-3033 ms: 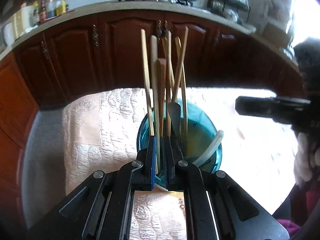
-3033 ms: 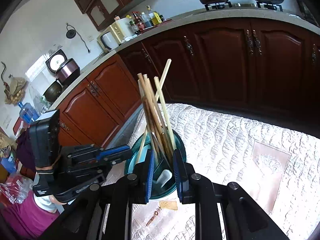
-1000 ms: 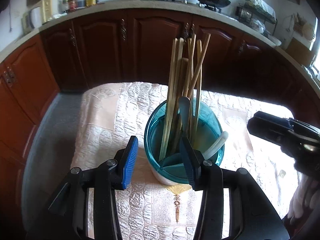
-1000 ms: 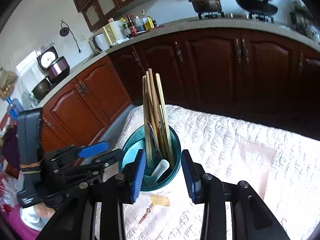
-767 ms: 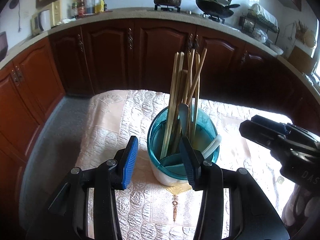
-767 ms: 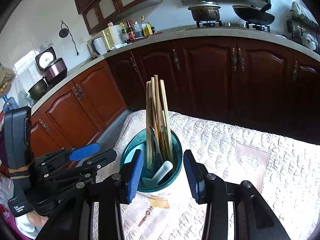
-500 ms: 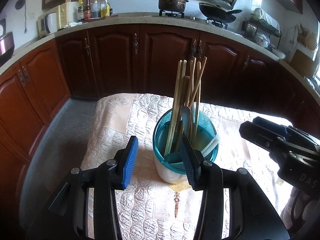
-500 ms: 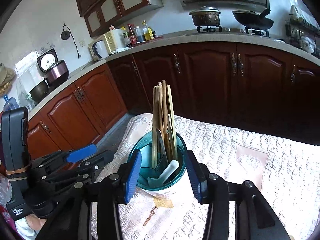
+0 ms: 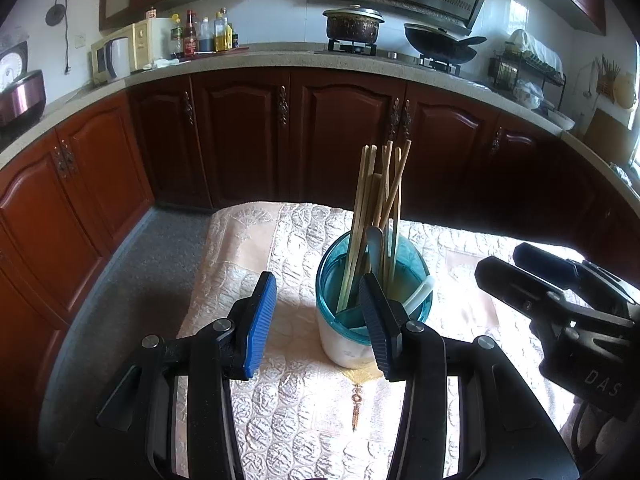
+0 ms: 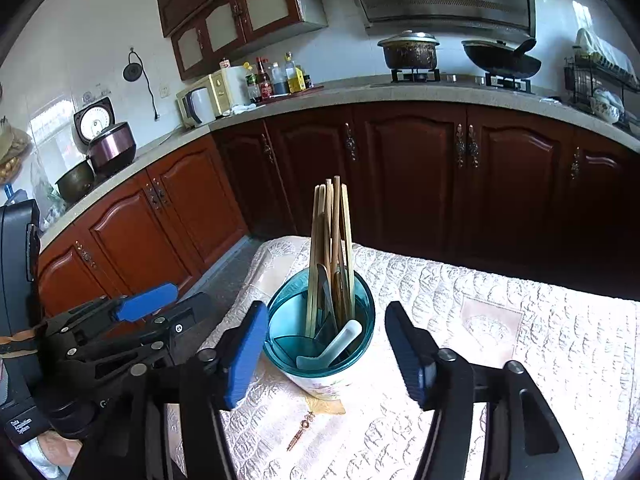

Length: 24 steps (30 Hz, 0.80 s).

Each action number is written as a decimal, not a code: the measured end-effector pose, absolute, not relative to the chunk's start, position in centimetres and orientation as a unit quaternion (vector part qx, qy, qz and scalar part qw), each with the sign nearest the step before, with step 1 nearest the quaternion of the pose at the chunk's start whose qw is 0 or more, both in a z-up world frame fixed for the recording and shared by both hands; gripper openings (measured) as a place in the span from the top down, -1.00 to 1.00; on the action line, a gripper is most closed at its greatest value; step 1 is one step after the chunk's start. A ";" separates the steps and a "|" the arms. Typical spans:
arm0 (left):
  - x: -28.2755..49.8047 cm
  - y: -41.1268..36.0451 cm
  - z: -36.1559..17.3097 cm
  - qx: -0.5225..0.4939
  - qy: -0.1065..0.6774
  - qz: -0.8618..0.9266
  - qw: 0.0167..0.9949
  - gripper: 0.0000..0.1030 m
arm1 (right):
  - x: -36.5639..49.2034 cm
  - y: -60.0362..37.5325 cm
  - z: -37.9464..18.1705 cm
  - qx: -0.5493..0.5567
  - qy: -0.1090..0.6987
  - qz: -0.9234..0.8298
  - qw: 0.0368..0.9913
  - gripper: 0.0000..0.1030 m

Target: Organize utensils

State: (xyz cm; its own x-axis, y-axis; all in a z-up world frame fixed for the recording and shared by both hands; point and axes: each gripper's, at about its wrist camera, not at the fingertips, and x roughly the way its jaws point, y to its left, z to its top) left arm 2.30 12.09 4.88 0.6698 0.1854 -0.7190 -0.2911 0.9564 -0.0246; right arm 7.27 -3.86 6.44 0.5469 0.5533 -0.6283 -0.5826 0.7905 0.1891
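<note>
A teal-rimmed utensil holder (image 9: 342, 344) stands on a quilted cream tablecloth (image 9: 288, 412). It holds several wooden chopsticks (image 9: 378, 196) upright, a dark spatula, and a white spoon (image 9: 418, 292) leaning on its right rim. The holder also shows in the right wrist view (image 10: 362, 322) with the chopsticks (image 10: 332, 232) and the spoon (image 10: 334, 346). My left gripper (image 9: 320, 318) is open and empty, just in front of the holder. My right gripper (image 10: 326, 350) is open and empty, with the holder between and beyond its fingers. Each gripper shows at the edge of the other's view.
Dark wooden kitchen cabinets (image 9: 340, 136) run behind the table under a stone counter with a pot (image 9: 352, 26), a wok (image 9: 440, 42), bottles and a microwave (image 9: 128, 50). Grey floor (image 9: 132, 264) lies left of the table. A small tassel (image 10: 302, 434) lies on the cloth.
Three seconds ago my left gripper was shut on a chopstick at the holder; it has since opened and let go. Both grippers have drawn back and up from the holder, the right opening wider.
</note>
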 end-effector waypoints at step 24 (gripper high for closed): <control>1.9 11.3 5.5 -0.057 0.375 0.141 0.914 0.17 | 7.1 -4.9 6.6 -0.022 0.357 0.315 0.879 -0.20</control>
